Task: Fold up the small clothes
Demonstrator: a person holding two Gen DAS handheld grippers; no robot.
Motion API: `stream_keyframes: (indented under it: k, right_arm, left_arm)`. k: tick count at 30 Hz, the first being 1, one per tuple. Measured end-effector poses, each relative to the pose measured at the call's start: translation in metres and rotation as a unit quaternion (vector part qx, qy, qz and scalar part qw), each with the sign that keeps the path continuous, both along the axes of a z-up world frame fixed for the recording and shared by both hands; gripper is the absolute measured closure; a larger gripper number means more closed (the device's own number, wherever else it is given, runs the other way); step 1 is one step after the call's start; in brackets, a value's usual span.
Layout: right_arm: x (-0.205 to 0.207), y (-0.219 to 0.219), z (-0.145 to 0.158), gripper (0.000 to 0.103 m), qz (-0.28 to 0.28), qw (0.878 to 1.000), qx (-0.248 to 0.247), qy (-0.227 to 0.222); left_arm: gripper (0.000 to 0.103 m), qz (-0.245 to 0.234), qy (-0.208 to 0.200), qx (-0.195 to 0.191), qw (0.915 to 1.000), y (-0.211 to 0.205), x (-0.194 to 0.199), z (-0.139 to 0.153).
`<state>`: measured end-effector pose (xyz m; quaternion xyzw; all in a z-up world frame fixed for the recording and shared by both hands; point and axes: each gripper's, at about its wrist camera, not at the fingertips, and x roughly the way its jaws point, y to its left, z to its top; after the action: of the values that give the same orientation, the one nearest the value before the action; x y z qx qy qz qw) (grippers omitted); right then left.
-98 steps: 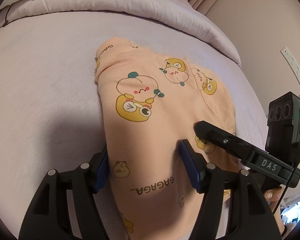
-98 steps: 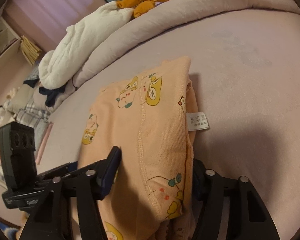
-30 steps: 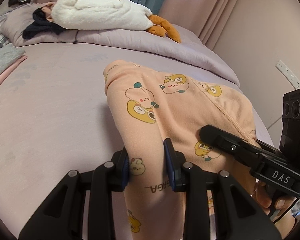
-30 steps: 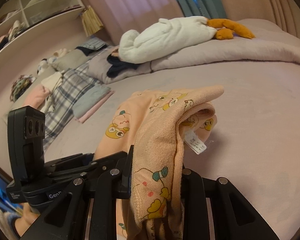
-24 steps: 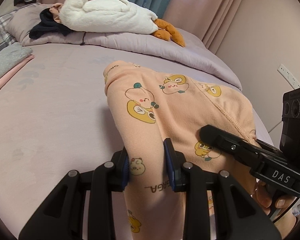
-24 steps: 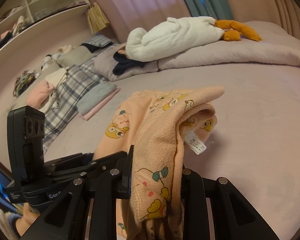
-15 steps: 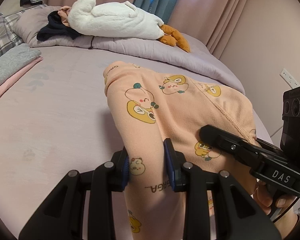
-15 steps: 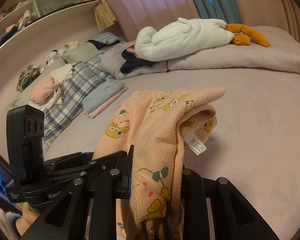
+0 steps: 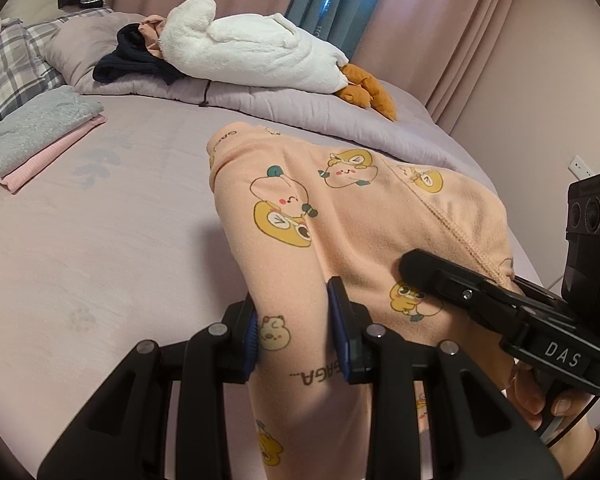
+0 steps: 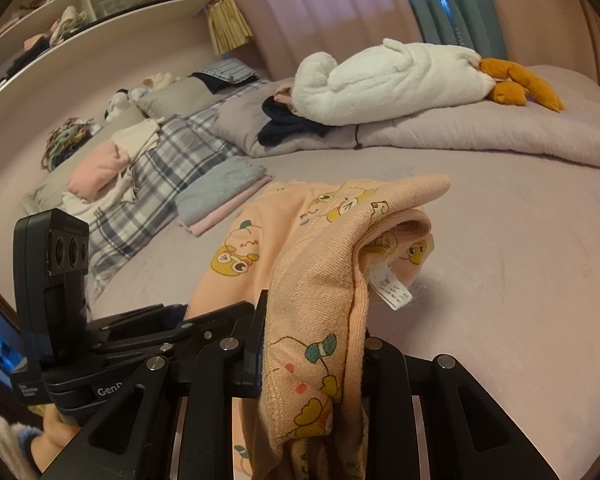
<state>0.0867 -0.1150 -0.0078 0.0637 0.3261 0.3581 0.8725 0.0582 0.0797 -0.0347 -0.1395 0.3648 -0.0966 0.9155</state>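
A folded peach garment [image 9: 340, 216] with yellow cartoon prints hangs between both grippers above the lilac bed. My left gripper [image 9: 296, 336] is shut on the garment's near left edge. My right gripper [image 10: 312, 340] is shut on the right edge [image 10: 320, 280], where a white care label [image 10: 390, 290] dangles. The right gripper also shows in the left wrist view [image 9: 480, 296], and the left gripper in the right wrist view [image 10: 148, 328]. The garment's far end droops toward the sheet.
A folded grey and pink stack [image 9: 40, 136] lies on the bed at left, next to plaid bedding [image 10: 160, 192]. A white plush goose [image 9: 252, 56] lies on the rolled quilt [image 9: 300, 108] at the back. Shelves [image 10: 80, 4] stand far left. A wall [image 9: 540, 120] is at right.
Both grippers closed on the garment and lifted it off the bed. Over the last second they keep rising and tilting up, bringing the goose, folded stack and pillows further into view.
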Motion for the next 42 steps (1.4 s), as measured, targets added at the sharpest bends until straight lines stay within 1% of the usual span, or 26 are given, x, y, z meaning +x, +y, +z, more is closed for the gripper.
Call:
stream_keyframes:
  k: [12,26,42]
  right_arm:
    - [0.011,0.015,-0.002,0.076,0.008,1.000,-0.008,0.002]
    - [0.029,0.028,-0.015,0.076,0.012,1.000,-0.015,0.019]
    - [0.057,0.030,-0.035,0.075,0.004,0.999,-0.017,0.038]
  left_arm:
    - [0.072,0.012,0.005,-0.001,0.9999,0.014,0.015,-0.004]
    - [0.072,0.020,0.025,0.000,0.9995,0.026,0.038,-0.023]
    - [0.072,0.019,0.050,0.008,0.9985,0.028,0.072,-0.045]
